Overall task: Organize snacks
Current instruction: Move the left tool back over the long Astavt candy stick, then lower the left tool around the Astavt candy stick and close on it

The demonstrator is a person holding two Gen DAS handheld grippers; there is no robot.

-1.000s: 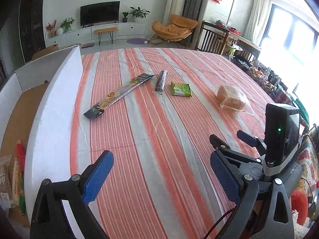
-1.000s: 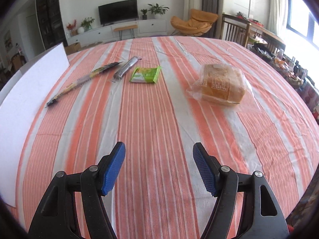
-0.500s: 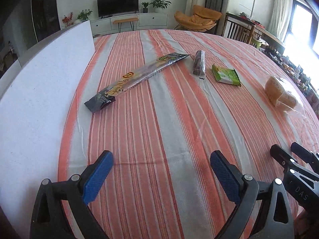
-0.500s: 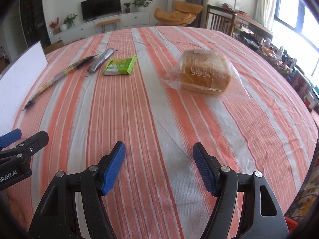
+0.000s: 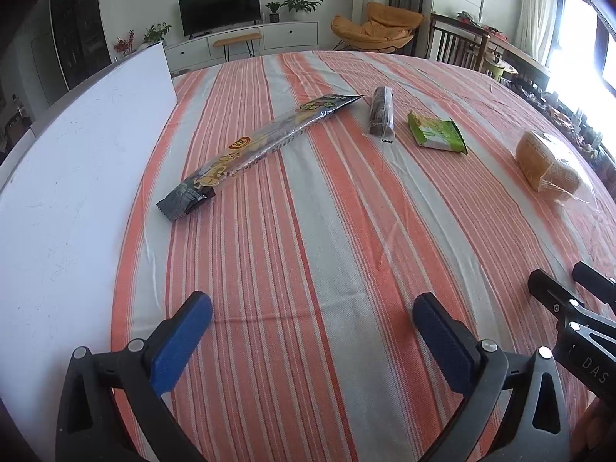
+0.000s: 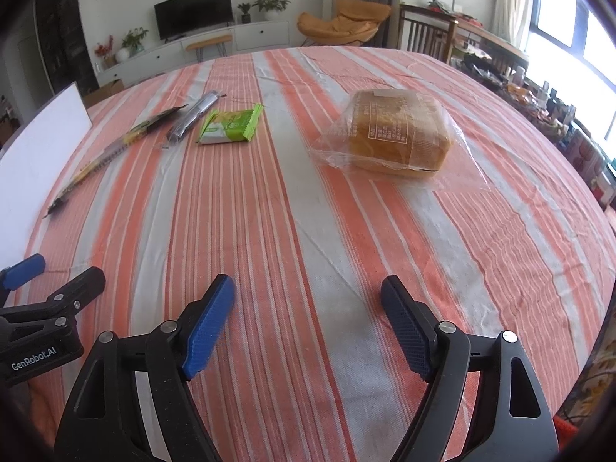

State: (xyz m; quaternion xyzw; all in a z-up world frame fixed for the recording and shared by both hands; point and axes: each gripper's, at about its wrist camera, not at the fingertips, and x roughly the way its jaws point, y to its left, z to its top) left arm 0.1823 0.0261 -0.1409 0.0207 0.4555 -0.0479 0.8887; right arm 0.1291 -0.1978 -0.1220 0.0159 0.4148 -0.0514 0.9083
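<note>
Ahead of the left gripper (image 5: 312, 331), jaws spread and empty, lie a long packet (image 5: 261, 146), a dark roll (image 5: 382, 116) and a green pack (image 5: 437, 134), with the white board (image 5: 73, 177) filling its left side; only the right wrist view shows the bagged bread (image 6: 398, 134) up close, dead ahead of the right gripper (image 6: 308, 327), likewise spread wide and empty. Since a second ago the box interior with its snacks has dropped out of the left view, and the bread sits nearer the right gripper. All snacks rest on the striped cloth (image 6: 269, 231).
</note>
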